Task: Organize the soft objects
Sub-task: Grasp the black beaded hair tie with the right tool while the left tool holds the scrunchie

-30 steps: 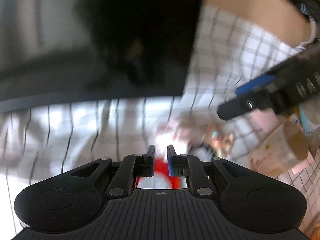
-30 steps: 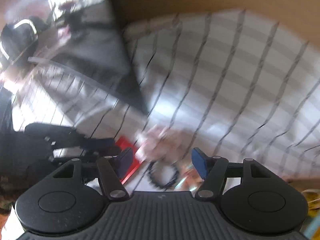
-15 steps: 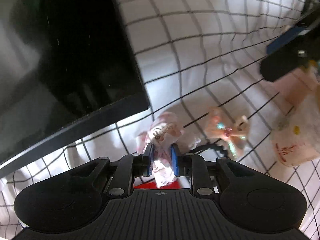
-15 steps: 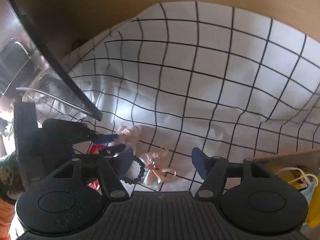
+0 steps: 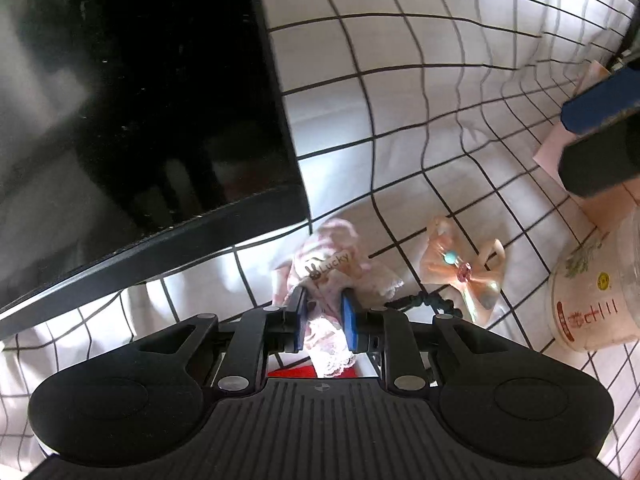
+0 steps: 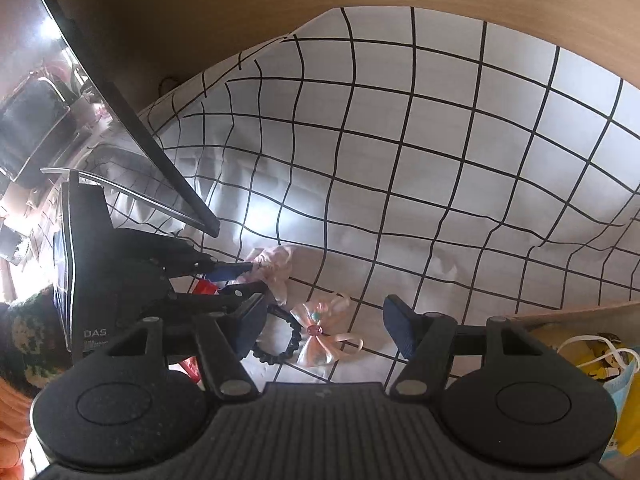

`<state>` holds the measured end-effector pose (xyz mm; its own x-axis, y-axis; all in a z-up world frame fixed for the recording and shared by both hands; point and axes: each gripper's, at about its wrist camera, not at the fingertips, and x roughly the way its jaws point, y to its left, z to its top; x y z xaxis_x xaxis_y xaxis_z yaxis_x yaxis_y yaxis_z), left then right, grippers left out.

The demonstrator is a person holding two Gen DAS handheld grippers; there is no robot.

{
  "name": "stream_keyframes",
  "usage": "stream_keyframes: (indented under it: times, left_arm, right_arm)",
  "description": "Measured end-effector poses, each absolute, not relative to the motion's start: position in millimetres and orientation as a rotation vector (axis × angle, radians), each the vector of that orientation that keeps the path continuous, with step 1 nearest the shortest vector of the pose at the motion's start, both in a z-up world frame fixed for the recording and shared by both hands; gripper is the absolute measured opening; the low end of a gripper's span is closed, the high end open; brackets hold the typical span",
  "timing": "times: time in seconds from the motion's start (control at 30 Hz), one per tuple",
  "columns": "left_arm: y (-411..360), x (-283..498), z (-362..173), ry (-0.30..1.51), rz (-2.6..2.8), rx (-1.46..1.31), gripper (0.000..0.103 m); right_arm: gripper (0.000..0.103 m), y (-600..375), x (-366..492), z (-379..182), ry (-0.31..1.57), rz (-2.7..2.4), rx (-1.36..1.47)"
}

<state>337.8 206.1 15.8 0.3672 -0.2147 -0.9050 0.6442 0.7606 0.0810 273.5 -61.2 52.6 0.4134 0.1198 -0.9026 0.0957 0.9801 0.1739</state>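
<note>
A pink lace fabric piece (image 5: pixel 332 256) with a "Lucky" label lies on the checked cloth (image 5: pixel 400 120) beside the monitor's corner. My left gripper (image 5: pixel 323 322) is shut on its near end, and lace fills the narrow gap between the blue pads. The right wrist view shows the same grip from the side, with the left gripper (image 6: pixel 240 276) on the lace piece (image 6: pixel 276 264). A peach bow hair tie (image 6: pixel 320 336) with a black coiled elastic (image 6: pixel 280 344) lies just right of it. My right gripper (image 6: pixel 325 320) hangs open over the bow, touching nothing.
A black monitor (image 5: pixel 140 100) fills the left and overhangs the cloth. At the right a labelled plastic cup (image 5: pixel 588 312) stands near a pink card (image 5: pixel 552 152). A red item (image 5: pixel 292 372) lies under the left gripper. Face masks (image 6: pixel 600 356) sit in a box at right.
Both views went from blurred motion to steady. My left gripper came down beside the monitor and now has the pink lace piece between its pads. The right gripper settled over the bow.
</note>
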Motion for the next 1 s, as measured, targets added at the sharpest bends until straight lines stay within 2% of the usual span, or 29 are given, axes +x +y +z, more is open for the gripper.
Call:
stream_keyframes:
  times: [0.1,0.23,0.5,0.7,0.83,0.9,0.93,1.0]
  left_arm:
    - [211.0,332.6,17.6,1.028,-0.594,0.475,0.022]
    - [223.3,330.4,28.0,1.014,-0.589,0.414,0.01]
    - [294.5,294.9,76.0,0.877,-0.485,0.262,0.009]
    - [365.7,250.4,87.5,0.814,-0.35,0.066,0.01]
    - [392.4,235.0,73.8,0.811,-0.26,-0.078,0.01]
    - [401.7,225.2,69.2,0.798,-0.238,-0.131,0.01]
    - [407.0,218.5,69.1,0.787,-0.226,-0.152,0.01]
    - [413.9,208.5,67.5,0.776,-0.205,-0.18,0.01]
  right_arm:
    - [0.065,-63.1,272.0,54.1,1.141,0.014,0.219]
    - [0.065,-64.5,270.0,58.3,1.134,0.004,0.218]
    - [0.065,-33.7,272.5,66.2,1.132,-0.004,0.271]
    - [0.065,29.1,293.5,21.2,1.317,0.09,0.388]
    - [0.065,65.8,311.6,-12.2,1.378,0.119,0.307]
    - [0.055,84.7,316.5,-21.1,1.34,0.101,0.11]
    - [0.043,90.3,317.5,-25.5,1.318,0.104,0.034]
    - [0.039,92.6,320.8,-32.6,1.293,0.115,-0.018]
